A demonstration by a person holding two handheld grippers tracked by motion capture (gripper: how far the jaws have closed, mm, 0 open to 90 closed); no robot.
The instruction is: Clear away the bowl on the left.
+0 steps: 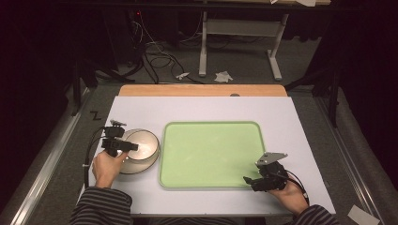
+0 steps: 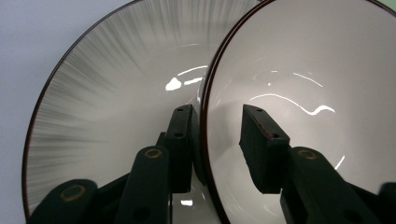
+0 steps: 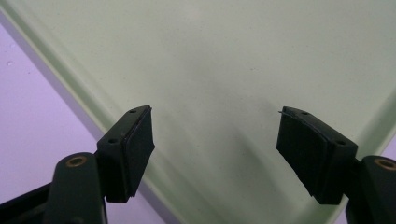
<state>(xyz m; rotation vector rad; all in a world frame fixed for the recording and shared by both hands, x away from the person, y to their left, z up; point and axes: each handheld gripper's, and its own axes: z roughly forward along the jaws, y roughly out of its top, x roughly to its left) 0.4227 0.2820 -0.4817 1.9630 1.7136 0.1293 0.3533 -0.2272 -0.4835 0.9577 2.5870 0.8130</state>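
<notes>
A pale bowl (image 1: 142, 143) with a dark rim sits on a streaked grey plate (image 1: 140, 169) at the table's left, beside a light green tray (image 1: 211, 154). My left gripper (image 1: 130, 146) reaches over the bowl's near-left edge. In the left gripper view the bowl (image 2: 303, 70) and plate (image 2: 107, 93) loom close, and my left gripper (image 2: 217, 116) straddles the bowl's rim. One jaw lies against the outer wall, the other stands inside with a gap to the rim. My right gripper (image 1: 251, 182) stands open at the tray's near right corner, with nothing between its fingers over the tray (image 3: 224, 56).
A white sheet (image 1: 141, 110) covers the table, with a wooden strip (image 1: 202, 90) along its far edge. The table's right side near the right hand is bare sheet (image 3: 28, 107). Beyond the table are cables and a desk frame (image 1: 202, 51) on the floor.
</notes>
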